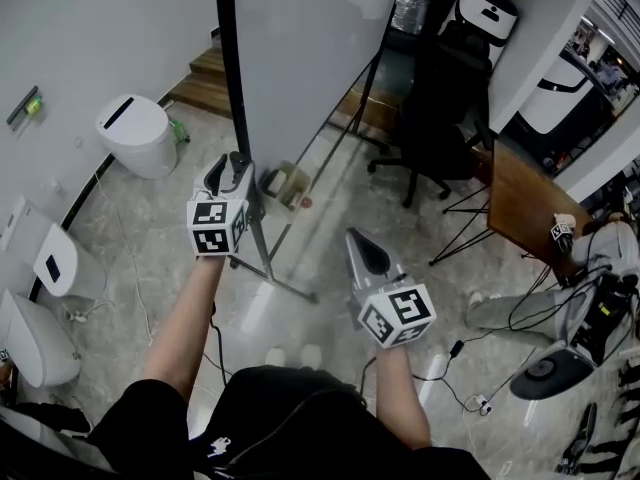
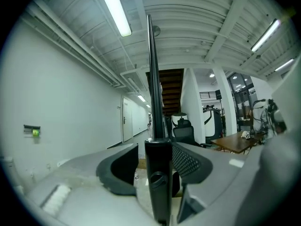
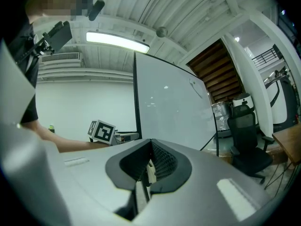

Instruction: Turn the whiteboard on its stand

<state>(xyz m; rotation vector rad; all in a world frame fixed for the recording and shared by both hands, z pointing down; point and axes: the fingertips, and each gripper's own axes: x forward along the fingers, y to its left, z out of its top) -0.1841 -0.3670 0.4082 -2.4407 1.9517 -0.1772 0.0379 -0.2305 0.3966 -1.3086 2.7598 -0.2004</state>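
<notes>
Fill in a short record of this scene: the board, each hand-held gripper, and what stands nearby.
whiteboard: upright on its stand
left hand-held gripper: jaws apart, with the board's black frame edge between them, not clamped
right hand-held gripper: jaws together, empty, clear of the board
nearby: office chair beyond the board; wooden table off to the right

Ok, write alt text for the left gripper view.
The whiteboard's black edge frame stands upright between the open jaws of the left gripper, with a gap at the left pad. Behind are a strip-lit ceiling, an office chair and a wooden table.
</notes>
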